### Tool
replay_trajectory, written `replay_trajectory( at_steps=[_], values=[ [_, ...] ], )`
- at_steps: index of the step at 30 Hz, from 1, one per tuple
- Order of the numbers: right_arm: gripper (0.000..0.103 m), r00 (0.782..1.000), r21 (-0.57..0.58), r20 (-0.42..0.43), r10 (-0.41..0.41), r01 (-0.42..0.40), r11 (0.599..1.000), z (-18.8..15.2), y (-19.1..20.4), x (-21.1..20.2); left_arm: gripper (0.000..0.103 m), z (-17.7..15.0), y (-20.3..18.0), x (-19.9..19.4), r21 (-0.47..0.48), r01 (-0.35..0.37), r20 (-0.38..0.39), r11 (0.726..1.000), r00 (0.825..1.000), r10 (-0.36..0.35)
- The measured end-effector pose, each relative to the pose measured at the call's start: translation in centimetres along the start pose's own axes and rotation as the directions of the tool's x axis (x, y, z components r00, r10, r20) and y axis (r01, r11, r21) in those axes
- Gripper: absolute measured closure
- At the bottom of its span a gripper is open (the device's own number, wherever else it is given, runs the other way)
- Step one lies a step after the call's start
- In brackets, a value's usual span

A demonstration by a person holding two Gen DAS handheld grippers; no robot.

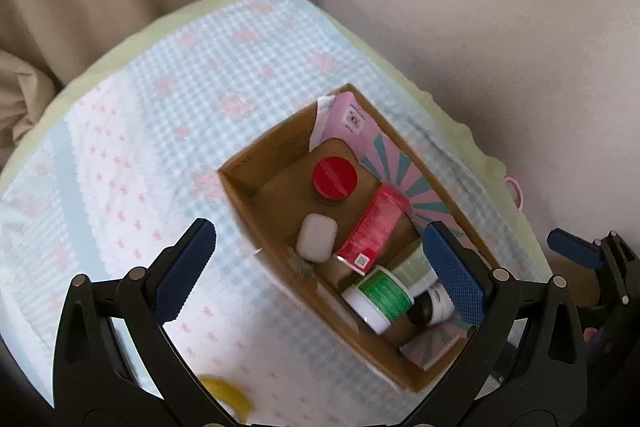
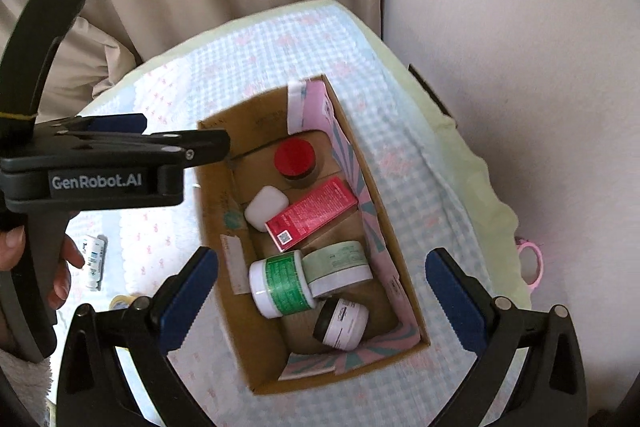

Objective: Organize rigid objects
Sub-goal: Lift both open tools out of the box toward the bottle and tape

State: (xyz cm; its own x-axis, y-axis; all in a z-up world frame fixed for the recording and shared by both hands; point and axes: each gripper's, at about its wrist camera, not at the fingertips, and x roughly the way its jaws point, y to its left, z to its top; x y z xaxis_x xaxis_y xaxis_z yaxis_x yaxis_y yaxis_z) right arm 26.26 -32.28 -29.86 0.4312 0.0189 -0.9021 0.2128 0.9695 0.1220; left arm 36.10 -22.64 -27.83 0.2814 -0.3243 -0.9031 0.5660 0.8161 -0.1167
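Note:
An open cardboard box stands on the checked cloth. In it lie a red-lidded jar, a white case, a red carton, a green-labelled jar, a pale green jar and a black-lidded white jar. My right gripper is open and empty above the box. My left gripper is open and empty over the box's left wall; it also shows in the right wrist view.
A small white tube and a yellow item lie on the cloth left of the box. A pink ring hangs at the table's right edge. Beige curtains and a white wall stand behind.

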Motion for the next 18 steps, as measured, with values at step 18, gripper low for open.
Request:
replay_trajectory(
  at_steps=[18],
  values=[
    [0.000,0.991,-0.117,0.128,0.040,-0.025,0.993,-2.3,12.4,-12.5,0.000,-10.5,10.2,-19.6,-0.093,-0.079,0.158,0.993,0.983,0.093]
  ],
)
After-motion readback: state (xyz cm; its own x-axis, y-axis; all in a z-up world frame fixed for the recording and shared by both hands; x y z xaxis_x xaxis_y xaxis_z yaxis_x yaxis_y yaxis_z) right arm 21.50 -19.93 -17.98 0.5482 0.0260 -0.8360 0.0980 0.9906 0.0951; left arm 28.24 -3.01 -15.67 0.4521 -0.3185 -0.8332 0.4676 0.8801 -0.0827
